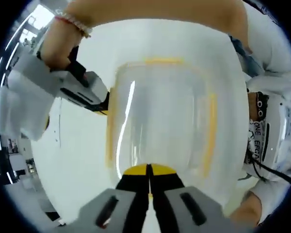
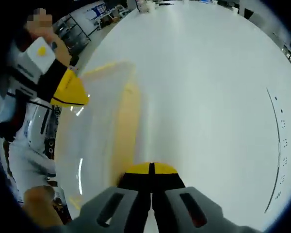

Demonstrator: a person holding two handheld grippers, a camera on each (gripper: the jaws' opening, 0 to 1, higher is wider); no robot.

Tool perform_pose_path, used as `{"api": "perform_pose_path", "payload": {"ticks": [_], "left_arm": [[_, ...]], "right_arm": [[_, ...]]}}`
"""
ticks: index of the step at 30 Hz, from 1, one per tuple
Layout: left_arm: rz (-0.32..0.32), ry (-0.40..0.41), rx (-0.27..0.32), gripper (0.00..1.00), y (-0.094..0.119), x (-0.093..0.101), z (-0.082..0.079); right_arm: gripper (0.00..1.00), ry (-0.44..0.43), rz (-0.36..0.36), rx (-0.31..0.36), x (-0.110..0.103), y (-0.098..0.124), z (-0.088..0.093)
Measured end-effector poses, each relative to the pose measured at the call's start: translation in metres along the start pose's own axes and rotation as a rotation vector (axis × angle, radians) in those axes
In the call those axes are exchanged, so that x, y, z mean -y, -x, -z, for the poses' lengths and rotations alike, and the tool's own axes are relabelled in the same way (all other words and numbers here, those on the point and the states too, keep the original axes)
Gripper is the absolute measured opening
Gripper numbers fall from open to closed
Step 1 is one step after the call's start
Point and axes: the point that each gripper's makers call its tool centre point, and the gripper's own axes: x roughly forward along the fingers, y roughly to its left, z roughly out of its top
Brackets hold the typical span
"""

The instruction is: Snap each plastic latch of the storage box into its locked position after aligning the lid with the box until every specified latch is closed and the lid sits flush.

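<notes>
Fingers, left gripper (image 1: 149, 180): pressed together, tips against near edge of storage box (image 1: 160, 121), nothing pinched.
Fingers, right gripper (image 2: 151, 180): pressed together, at box's side, empty; seen in left gripper view at box's far-left edge.
Box location: on white counter (image 2: 208, 97), clear, yellow seal under lid (image 1: 162, 104).
Latches: too blurred to tell locked or open.
Progress: lid appears seated; latching likely underway, remainder unconfirmed.

partly legible white letters "one" on the person's dark lanyard (image 1: 256, 133)
</notes>
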Motion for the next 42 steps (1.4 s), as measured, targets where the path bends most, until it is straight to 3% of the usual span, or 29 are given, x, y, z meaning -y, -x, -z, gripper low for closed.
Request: {"api": "perform_pose_path", "payload": {"ticks": [4,13,14,15,16,19,22,24,27,28,36,41,42], "left_arm": [[0.010,0.000,0.020,0.00,0.000,0.002,0.000],[0.013,-0.022,-0.043,0.00,0.000,0.003,-0.005],[0.021,-0.027,-0.045,0.00,0.002,0.003,-0.005],[0.024,-0.005,-0.036,0.00,0.005,0.004,-0.007],[0.027,-0.014,-0.026,0.00,0.006,0.007,-0.008],[0.032,-0.009,-0.013,0.00,0.009,0.012,-0.012],[0.036,-0.004,-0.007,0.00,0.010,0.017,-0.016],[0.039,-0.005,0.000,0.00,0.010,0.017,-0.017],[0.064,0.018,0.043,0.00,0.011,0.016,-0.018],[0.071,0.016,0.056,0.00,0.011,0.016,-0.019],[0.127,0.022,0.177,0.00,0.010,0.009,-0.017],[0.175,0.012,0.243,0.00,0.009,0.006,-0.012],[0.182,0.013,0.252,0.00,0.009,0.005,-0.012]], "right_arm": [[0.00,-0.013,-0.031,-0.024,0.001,0.000,0.001],[0.00,-0.044,-0.066,-0.047,0.001,0.003,0.007],[0.00,-0.069,-0.116,-0.050,-0.002,0.001,0.014],[0.00,-0.165,-0.107,-0.044,-0.004,0.003,0.016],[0.00,-0.075,-0.091,-0.025,-0.016,0.000,0.018],[0.00,-0.094,-0.107,-0.008,-0.026,-0.003,0.019],[0.00,-0.111,-0.127,0.000,-0.015,0.003,0.018],[0.00,-0.121,-0.095,-0.005,-0.010,0.001,0.019],[0.00,-0.170,-0.139,0.003,-0.003,0.009,0.019],[0.00,-0.165,-0.090,0.015,-0.004,0.004,0.019],[0.00,-0.216,-0.077,0.152,0.004,0.006,0.007],[0.00,-0.168,-0.029,0.236,0.001,0.004,-0.003],[0.00,-0.134,0.008,0.248,0.004,0.003,-0.004]]}}
